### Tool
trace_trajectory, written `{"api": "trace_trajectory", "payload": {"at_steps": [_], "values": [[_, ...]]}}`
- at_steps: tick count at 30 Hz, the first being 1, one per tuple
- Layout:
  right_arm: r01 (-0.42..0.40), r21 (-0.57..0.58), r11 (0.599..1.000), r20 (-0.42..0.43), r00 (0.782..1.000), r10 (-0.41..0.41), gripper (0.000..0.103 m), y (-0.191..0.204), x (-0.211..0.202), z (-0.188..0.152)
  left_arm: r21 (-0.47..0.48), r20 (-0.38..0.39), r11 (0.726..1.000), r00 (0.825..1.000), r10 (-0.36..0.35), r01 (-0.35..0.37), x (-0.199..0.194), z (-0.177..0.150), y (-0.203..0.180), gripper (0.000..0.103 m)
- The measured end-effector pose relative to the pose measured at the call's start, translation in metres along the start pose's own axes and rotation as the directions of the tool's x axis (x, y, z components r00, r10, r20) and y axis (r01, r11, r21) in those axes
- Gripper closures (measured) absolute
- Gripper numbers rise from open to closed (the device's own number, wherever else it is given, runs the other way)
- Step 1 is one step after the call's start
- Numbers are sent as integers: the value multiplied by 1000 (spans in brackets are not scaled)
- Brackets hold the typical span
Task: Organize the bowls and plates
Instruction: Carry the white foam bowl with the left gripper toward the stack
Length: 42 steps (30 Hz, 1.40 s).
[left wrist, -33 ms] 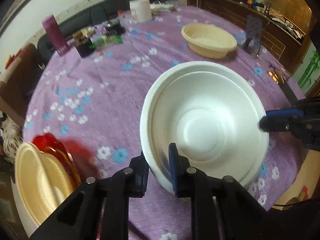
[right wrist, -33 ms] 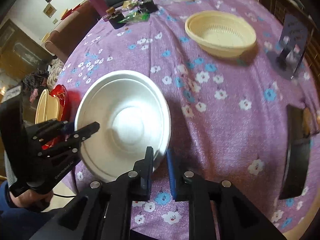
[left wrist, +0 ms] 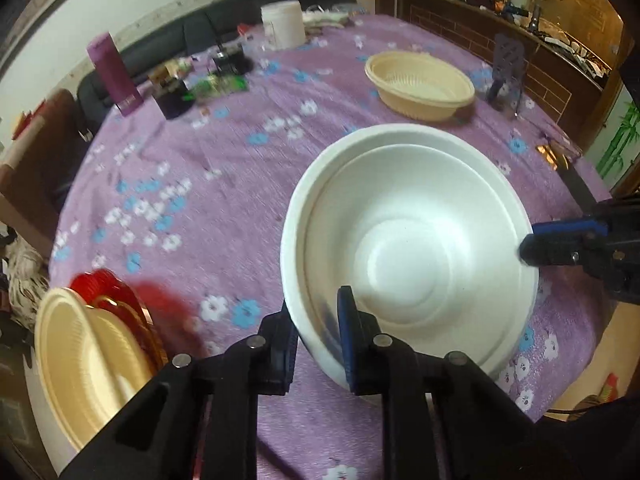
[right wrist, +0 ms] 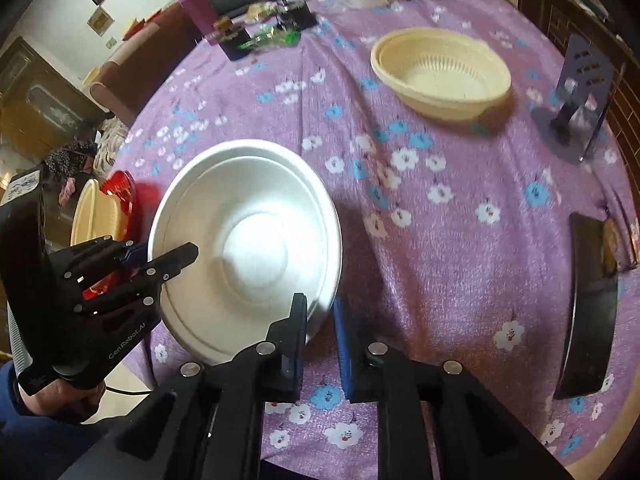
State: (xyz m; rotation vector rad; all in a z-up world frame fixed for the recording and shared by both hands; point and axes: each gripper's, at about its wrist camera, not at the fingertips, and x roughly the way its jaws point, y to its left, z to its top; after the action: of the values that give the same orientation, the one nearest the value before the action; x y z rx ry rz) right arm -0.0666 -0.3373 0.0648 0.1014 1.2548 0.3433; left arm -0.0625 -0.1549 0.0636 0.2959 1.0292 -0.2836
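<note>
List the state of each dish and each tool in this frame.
White bowl: empty, tilted, rim between both tools' fingers.
Left tool: on the bowl's rim, jaws opening.
Right tool: shut on the bowl's opposite rim.
Cream basket bowl: upright, empty, on the tablecloth.
Cream plate: standing on edge against red plate.

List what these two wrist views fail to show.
- Left wrist: white bowl underside, hidden by its own wall.
- Left wrist: cream plate and red plate, cut off by the edge and blurred.
- Right wrist: left gripper inner pad, behind the bowl rim.
- Both: far clutter, too small.
</note>
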Motion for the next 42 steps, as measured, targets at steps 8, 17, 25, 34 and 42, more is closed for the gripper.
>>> {"api": "trace_trajectory", "payload": {"at_steps": [8, 17, 25, 34, 42], "values": [[-17, -24, 1000, 58, 998, 18, 88, 22, -14, 2, 10, 69, 998, 996, 61, -62, -24, 1, 16, 85], [-49, -61, 997, 80, 995, 53, 88, 52, -18, 13, -24, 104, 995, 990, 97, -95, -45, -3, 42, 85], [-79, -107, 991, 79, 993, 87, 88, 76, -21, 27, -73, 135, 990, 982, 133, -124, -65, -8, 67, 85], [-114, -175, 978, 52, 991, 125, 88, 115, -18, 41, -160, 149, 975, 973, 179, -155, -83, -23, 101, 85], [-199, -210, 957, -30, 980, 197, 88, 155, -3, 54, -269, 121, 948, 970, 211, -172, -99, -48, 144, 85]]}}
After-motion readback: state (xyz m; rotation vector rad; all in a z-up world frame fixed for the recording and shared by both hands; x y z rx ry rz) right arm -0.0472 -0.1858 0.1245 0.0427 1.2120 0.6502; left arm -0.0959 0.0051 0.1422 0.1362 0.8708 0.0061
